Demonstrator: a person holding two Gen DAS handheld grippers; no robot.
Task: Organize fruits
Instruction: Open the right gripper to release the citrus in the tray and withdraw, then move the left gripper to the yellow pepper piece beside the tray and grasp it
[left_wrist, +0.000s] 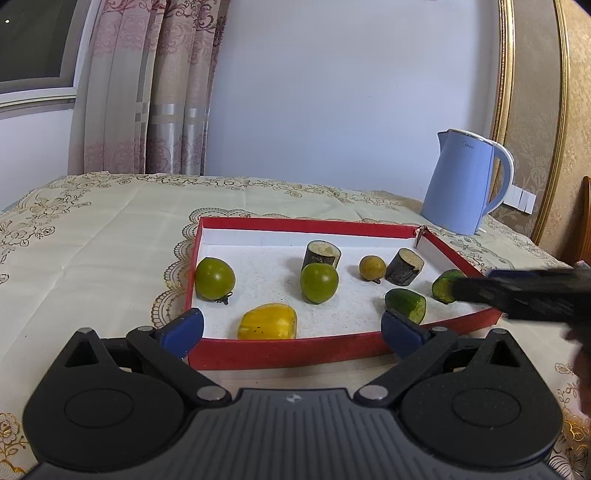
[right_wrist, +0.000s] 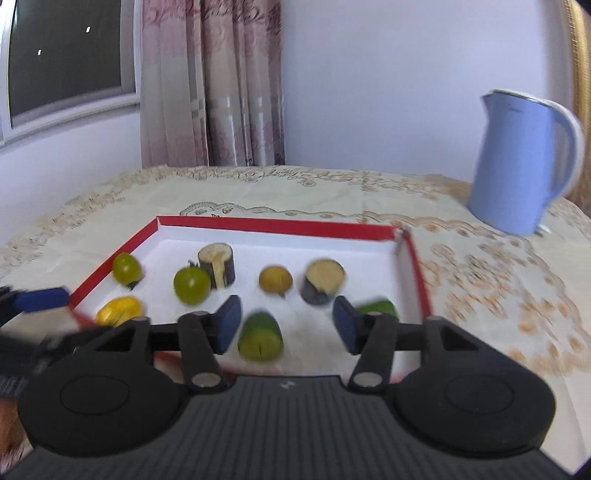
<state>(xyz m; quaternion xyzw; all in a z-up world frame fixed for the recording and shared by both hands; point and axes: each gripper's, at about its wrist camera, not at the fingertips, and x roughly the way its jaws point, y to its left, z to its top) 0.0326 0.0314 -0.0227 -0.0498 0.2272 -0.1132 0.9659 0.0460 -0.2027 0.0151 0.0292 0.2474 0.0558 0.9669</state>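
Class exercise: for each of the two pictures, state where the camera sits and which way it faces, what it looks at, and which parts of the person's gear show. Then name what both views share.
Left wrist: on the left gripper, facing forward and slightly down at the red tray; its own open fingers show, and the right gripper enters at the right edge.
Right wrist: on the right gripper, over the tray's near edge; its own open fingers show, empty.
Shared: tray, fruit pieces, blue kettle, curtain.

Home room, floral curtains (left_wrist: 155, 85), embroidered tablecloth (left_wrist: 92, 229), electric kettle (left_wrist: 461, 181)
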